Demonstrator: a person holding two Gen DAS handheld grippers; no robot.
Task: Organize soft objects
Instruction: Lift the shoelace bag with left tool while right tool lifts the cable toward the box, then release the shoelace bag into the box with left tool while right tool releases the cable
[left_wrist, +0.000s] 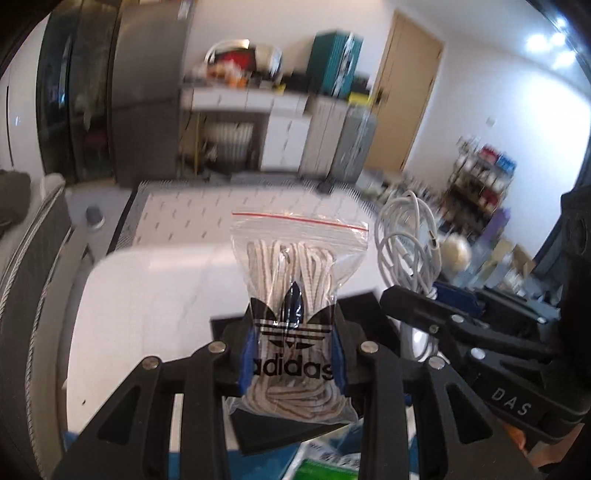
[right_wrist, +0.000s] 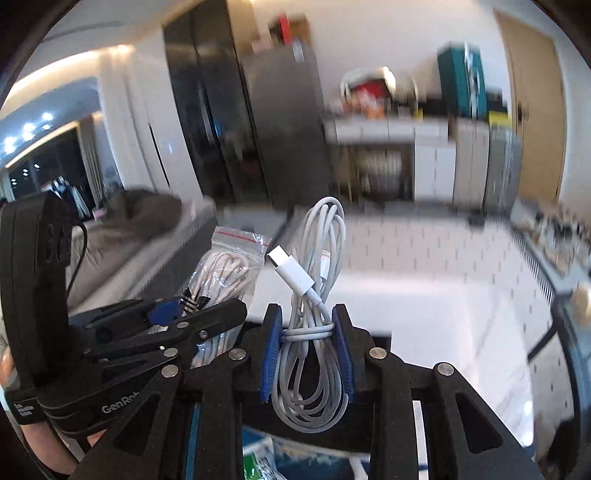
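My left gripper (left_wrist: 293, 328) is shut on a clear zip bag of cream shoelaces (left_wrist: 295, 266) with a black adidas logo, held upright in the air. My right gripper (right_wrist: 306, 326) is shut on a coiled white USB cable (right_wrist: 314, 288), its plug pointing up-left. The two grippers are side by side: the right gripper (left_wrist: 424, 306) and the cable (left_wrist: 406, 243) show at the right of the left wrist view, and the left gripper (right_wrist: 192, 306) with the bag (right_wrist: 229, 266) shows at the left of the right wrist view.
A white table (left_wrist: 155, 295) lies below and ahead, with a white patterned mat (right_wrist: 424, 243) beyond it. A dark sofa (right_wrist: 140, 218) is at the left. A green-and-white packet (left_wrist: 325, 467) lies under the grippers. Cabinets, a fridge and a cluttered shelf stand at the back.
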